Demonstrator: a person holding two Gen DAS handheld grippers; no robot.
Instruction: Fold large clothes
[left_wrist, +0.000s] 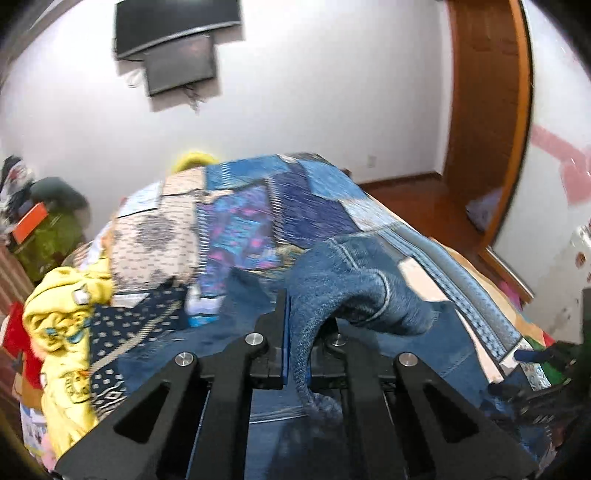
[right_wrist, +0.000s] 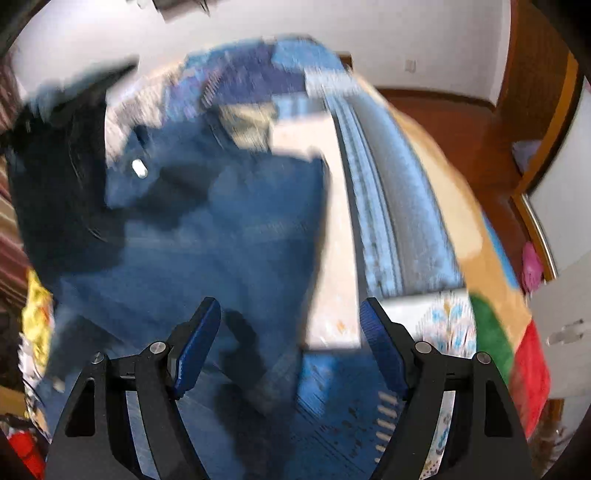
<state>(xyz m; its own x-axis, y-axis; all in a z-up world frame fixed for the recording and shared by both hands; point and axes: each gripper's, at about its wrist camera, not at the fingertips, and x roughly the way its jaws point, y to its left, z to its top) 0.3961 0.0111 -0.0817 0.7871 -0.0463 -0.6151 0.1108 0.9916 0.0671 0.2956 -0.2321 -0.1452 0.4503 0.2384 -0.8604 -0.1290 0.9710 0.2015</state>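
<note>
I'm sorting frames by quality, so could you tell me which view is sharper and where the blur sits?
Left wrist view: sharper, the left gripper and the denim fold it pinches crisp, patchwork quilt slightly smeared. Right wrist view: heavy motion blur over the scene, only the right gripper sharp.

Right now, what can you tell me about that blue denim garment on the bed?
The denim garment looks like jeans: mid-blue, thick cotton with pale stitched seams. It lies spread over a patchwork bedspread. One edge is bunched up and lifted, pinched in the left tool, whose jaws are shut on it, a twisted strip hanging down behind them. In the right wrist view, the rest lies fairly flat under the open right tool, which holds nothing.
</note>
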